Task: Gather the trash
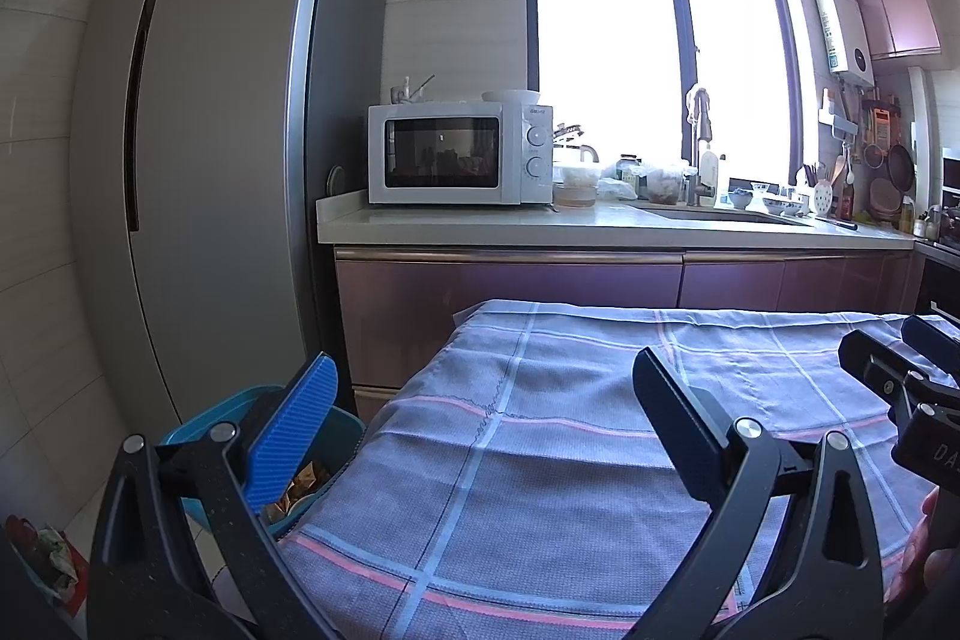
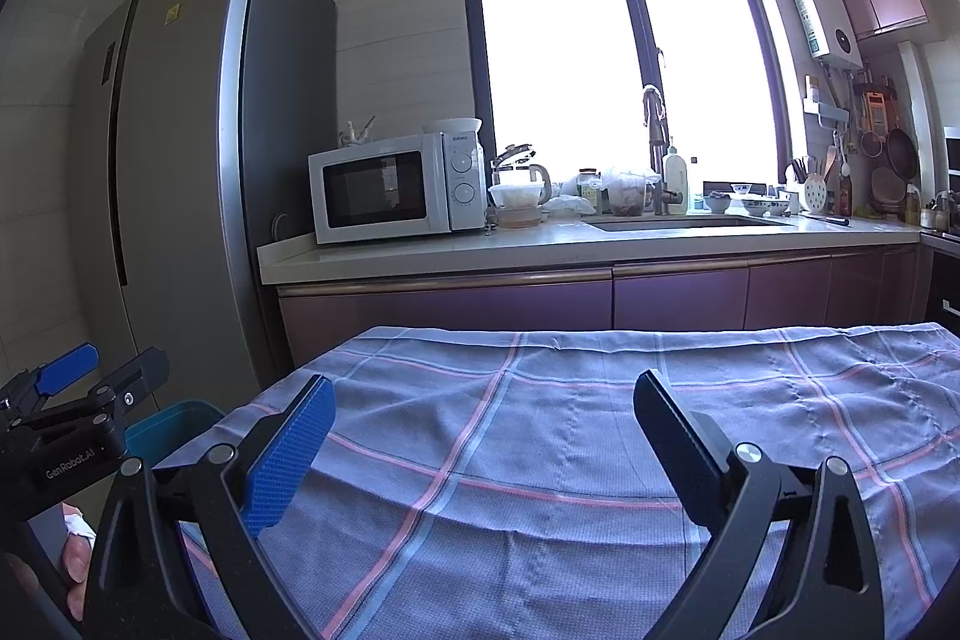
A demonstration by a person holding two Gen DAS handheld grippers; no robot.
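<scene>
Lower left, blue bin (image 1: 336, 430) held crumpled brownish wrappers (image 1: 303, 484); left claw (image 1: 480, 424) and right claw (image 2: 486, 436) gaped wide, empty.

Your left wrist camera sits low at the near left corner of the cloth-covered desk (image 1: 540, 460), facing the window (image 1: 654, 58). Your right one looks the same way from further right. Both share the microwave (image 1: 459, 154), fridge (image 1: 228, 130) and sink (image 2: 684, 222).
</scene>
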